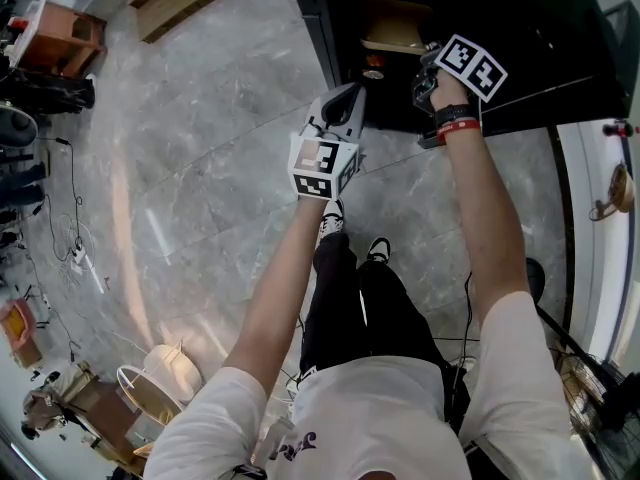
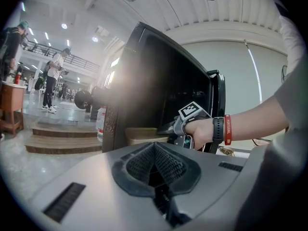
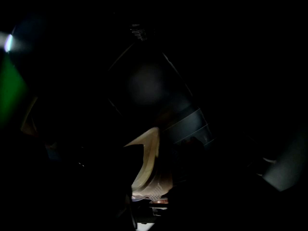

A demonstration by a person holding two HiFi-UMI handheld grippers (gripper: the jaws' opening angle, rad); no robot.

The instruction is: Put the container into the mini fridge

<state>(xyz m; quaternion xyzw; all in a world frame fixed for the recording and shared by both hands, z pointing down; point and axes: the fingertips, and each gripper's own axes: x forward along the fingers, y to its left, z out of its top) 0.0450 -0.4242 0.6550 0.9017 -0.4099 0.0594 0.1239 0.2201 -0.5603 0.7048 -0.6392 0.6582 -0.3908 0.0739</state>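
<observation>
Right gripper clamped container rim inside mini fridge, far right; container judged light, thin, bendy; rim hold suited. Left gripper closed, empty.

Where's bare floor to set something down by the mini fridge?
Bare marble floor left of the mini fridge, out to the cables at far left. Crowded: fridge opening, taken by right gripper and container, left gripper just beside it.

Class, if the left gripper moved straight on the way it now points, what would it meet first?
Most likely the mini fridge: its glossy black panel fills the line ahead, with the pale container just below that line. Depth is unclear, so this is a judgement.
</observation>
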